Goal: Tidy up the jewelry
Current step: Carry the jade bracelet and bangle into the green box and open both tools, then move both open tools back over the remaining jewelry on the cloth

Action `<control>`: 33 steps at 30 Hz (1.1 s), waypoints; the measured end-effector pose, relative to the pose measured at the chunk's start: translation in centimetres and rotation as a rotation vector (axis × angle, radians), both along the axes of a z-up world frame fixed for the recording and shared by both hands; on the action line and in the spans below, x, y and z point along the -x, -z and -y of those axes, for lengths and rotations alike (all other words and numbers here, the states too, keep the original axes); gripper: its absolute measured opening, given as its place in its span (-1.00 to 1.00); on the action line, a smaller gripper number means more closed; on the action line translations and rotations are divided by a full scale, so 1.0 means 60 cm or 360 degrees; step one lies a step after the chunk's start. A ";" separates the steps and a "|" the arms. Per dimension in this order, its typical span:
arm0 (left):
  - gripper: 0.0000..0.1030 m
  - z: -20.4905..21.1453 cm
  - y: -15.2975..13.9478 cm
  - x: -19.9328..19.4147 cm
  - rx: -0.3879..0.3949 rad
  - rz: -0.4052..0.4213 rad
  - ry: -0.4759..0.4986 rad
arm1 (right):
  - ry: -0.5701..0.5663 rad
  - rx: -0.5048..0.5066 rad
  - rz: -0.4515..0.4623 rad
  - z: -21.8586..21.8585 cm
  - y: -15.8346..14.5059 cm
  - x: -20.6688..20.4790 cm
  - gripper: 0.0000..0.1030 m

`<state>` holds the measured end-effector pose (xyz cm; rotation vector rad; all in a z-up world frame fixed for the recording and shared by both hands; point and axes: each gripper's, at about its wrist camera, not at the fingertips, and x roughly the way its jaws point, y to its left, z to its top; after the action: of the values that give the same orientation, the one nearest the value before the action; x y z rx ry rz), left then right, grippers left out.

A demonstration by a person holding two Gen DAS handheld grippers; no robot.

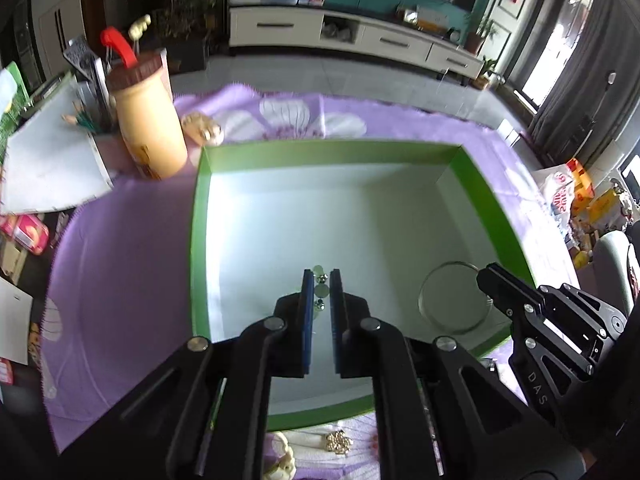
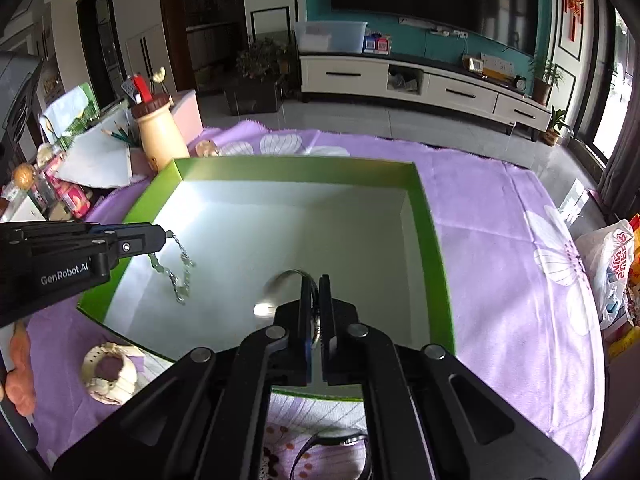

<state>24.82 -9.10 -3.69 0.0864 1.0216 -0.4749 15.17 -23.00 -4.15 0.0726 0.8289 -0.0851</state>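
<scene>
A green box (image 1: 198,208) with a white inside lies open on the purple cloth; it also shows in the right wrist view (image 2: 434,240). My left gripper (image 1: 322,280) is shut on a silver bead bracelet (image 1: 321,290), which hangs in a loop over the box floor in the right wrist view (image 2: 178,276). My right gripper (image 2: 315,286) is shut on a clear bangle (image 2: 280,280), held over the right of the box; the bangle shows as a glassy ring (image 1: 454,298) in the left wrist view. A gold brooch (image 1: 338,442) and a cream bracelet (image 2: 108,372) lie outside the box.
A tan bottle with a red cap (image 1: 150,128) and a pencil holder (image 1: 92,124) stand left of the box. A watch (image 2: 332,446) lies on the cloth under my right gripper. Snack bags (image 2: 616,264) sit at the far right edge.
</scene>
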 end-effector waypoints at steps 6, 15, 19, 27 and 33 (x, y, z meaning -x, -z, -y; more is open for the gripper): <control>-0.52 -0.006 0.016 -0.001 -0.0036 -0.0019 -0.0023 | 0.0047 -0.0042 -0.0016 0.010 0.011 0.008 -0.75; 0.55 -0.054 -0.035 0.055 -0.0007 0.0108 -0.0026 | 0.0082 -0.0150 0.0077 0.027 -0.031 0.105 -0.32; 0.79 -0.077 -0.065 0.101 0.0008 0.0196 -0.0018 | 0.0026 -0.0183 0.0151 0.016 -0.059 0.164 -0.01; 0.96 -0.137 -0.057 0.205 -0.0011 0.0208 -0.0002 | -0.0043 -0.0183 0.0113 -0.010 -0.053 0.262 -0.01; 0.96 -0.212 0.002 0.260 0.0027 0.0063 -0.0124 | -0.0015 -0.0227 0.0051 -0.002 -0.025 0.328 -0.01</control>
<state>9.20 3.62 -3.84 0.0404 0.9786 -0.4092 -4.50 -22.87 -2.63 0.2037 0.8025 -0.0162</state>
